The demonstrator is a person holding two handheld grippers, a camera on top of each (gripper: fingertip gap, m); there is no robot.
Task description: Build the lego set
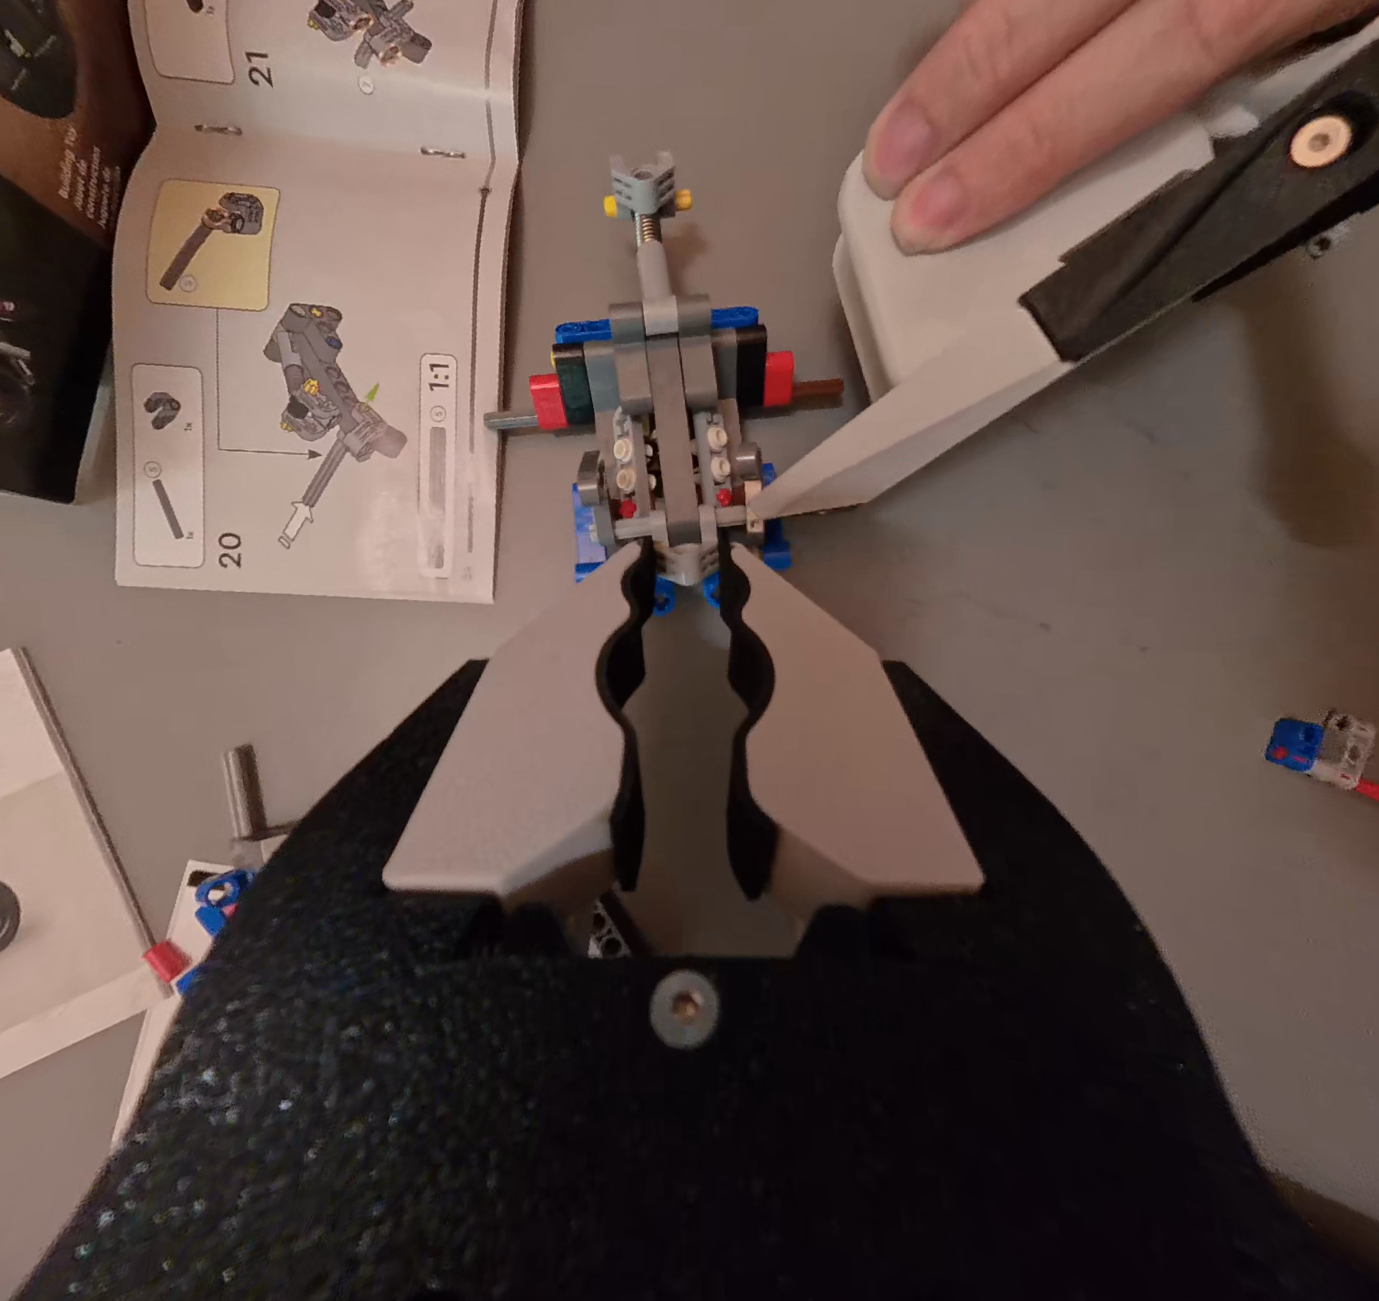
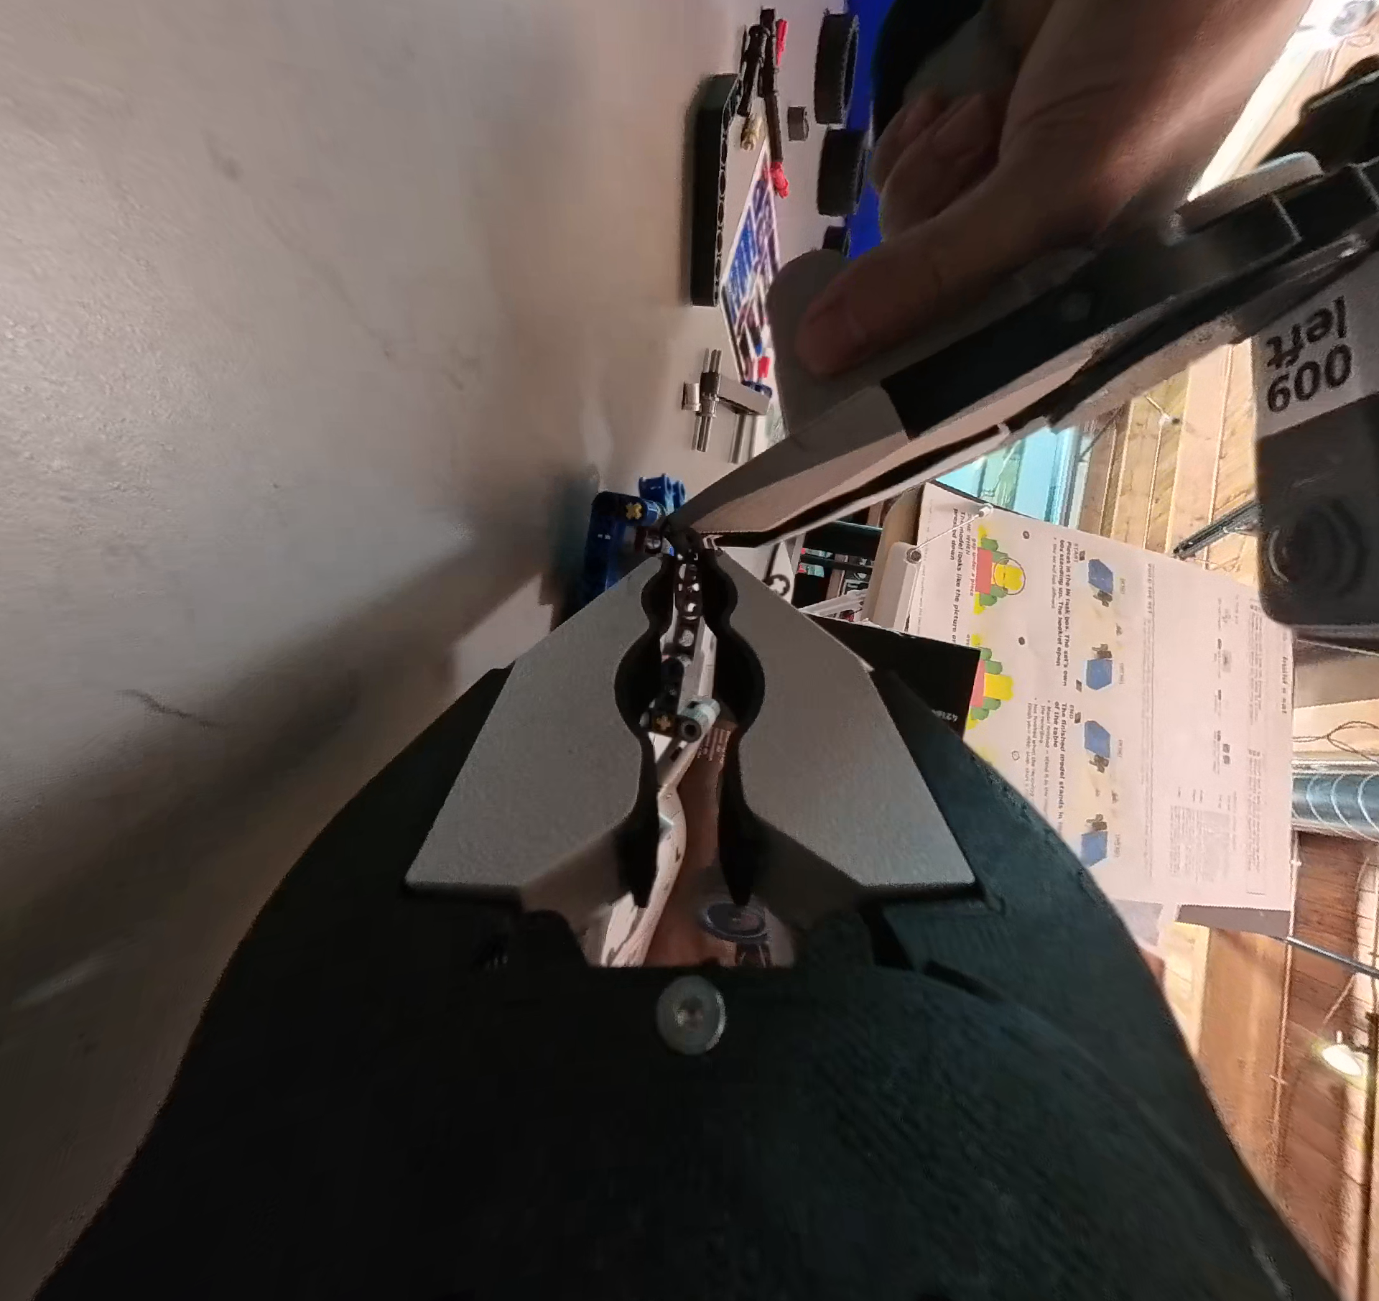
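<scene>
Left claw (image 1: 685, 552) clamps the near grey end of the brick model (image 1: 660, 399), pads pressed on both sides; right claw (image 2: 690, 545), jaws nearly closed on a small tan piece (image 1: 754, 521), has its tip against the model's right side. The model stands on the grey counter (image 1: 1045, 631); an open instruction booklet (image 1: 313, 310) lies just left, a small blue-and-clear part (image 1: 1321, 754) well off right.
</scene>
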